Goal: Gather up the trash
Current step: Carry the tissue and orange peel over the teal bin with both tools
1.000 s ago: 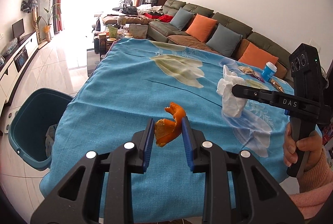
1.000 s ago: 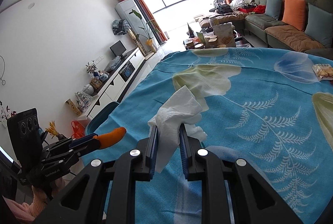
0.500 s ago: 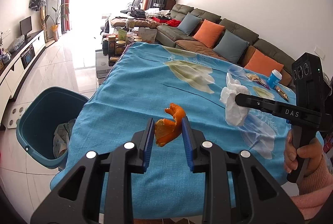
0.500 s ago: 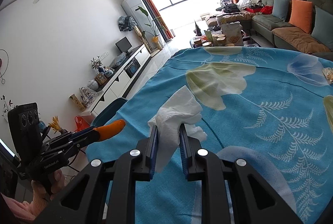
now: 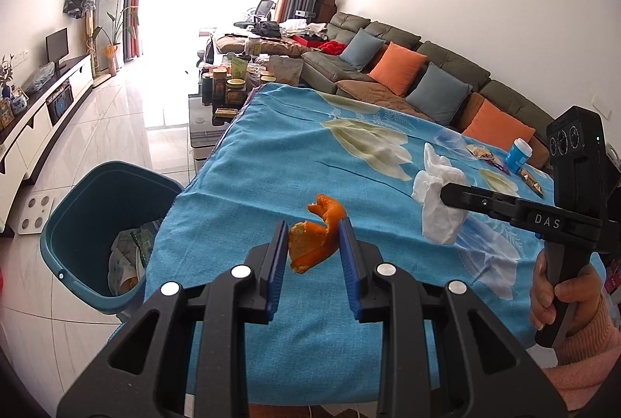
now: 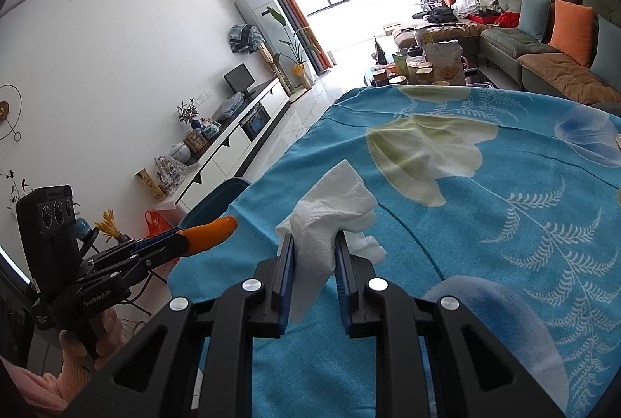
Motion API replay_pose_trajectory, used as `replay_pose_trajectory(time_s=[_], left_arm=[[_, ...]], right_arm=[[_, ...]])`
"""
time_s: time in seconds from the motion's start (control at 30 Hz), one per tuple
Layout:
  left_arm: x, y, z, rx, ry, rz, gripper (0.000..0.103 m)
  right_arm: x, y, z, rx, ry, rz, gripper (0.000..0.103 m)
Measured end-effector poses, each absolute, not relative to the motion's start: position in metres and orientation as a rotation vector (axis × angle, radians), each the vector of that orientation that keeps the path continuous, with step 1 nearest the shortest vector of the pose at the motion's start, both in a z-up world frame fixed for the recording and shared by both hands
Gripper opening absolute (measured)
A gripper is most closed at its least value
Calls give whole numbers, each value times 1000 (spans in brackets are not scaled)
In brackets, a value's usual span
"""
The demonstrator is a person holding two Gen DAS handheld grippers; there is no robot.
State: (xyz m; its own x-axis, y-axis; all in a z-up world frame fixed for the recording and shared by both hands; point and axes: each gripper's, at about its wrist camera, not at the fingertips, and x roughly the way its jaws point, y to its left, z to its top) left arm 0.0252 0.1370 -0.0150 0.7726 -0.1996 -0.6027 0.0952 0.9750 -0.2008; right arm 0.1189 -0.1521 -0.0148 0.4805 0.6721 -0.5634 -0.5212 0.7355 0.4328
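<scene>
My left gripper (image 5: 313, 228) is shut on a curled orange peel (image 5: 316, 237), held above the blue tablecloth (image 5: 271, 162) near its left edge. My right gripper (image 6: 313, 243) is shut on a crumpled white tissue (image 6: 330, 212), also lifted over the cloth. In the left wrist view the right gripper (image 5: 446, 195) shows from the side with the tissue (image 5: 438, 200) hanging from it. The right wrist view shows the left gripper (image 6: 182, 243) with the peel (image 6: 211, 235) sticking out. A teal trash bin (image 5: 97, 224) stands on the floor left of the table, with some trash inside.
A blue-and-white cup (image 5: 518, 155), snack wrappers (image 5: 483, 153) and a small packet (image 5: 531, 179) lie at the table's far right. A coffee table with jars (image 5: 229, 88) stands beyond the table; a sofa (image 5: 407, 68) runs along the right wall. A hand in a pink sleeve (image 5: 559, 297) grips the right gripper's handle.
Both grippers have shifted left toward the table's bin side, each still holding its piece. The bin has come further into the left wrist view, and its contents now show.
</scene>
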Motion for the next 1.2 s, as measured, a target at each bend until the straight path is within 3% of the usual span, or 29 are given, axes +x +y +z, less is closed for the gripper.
replay_pose_trajectory(time_s=[1.2], left_arm=[[16,169,-7,-189,644,-69,27]], right_arm=[[120,-98,-13,158,801,830,18]])
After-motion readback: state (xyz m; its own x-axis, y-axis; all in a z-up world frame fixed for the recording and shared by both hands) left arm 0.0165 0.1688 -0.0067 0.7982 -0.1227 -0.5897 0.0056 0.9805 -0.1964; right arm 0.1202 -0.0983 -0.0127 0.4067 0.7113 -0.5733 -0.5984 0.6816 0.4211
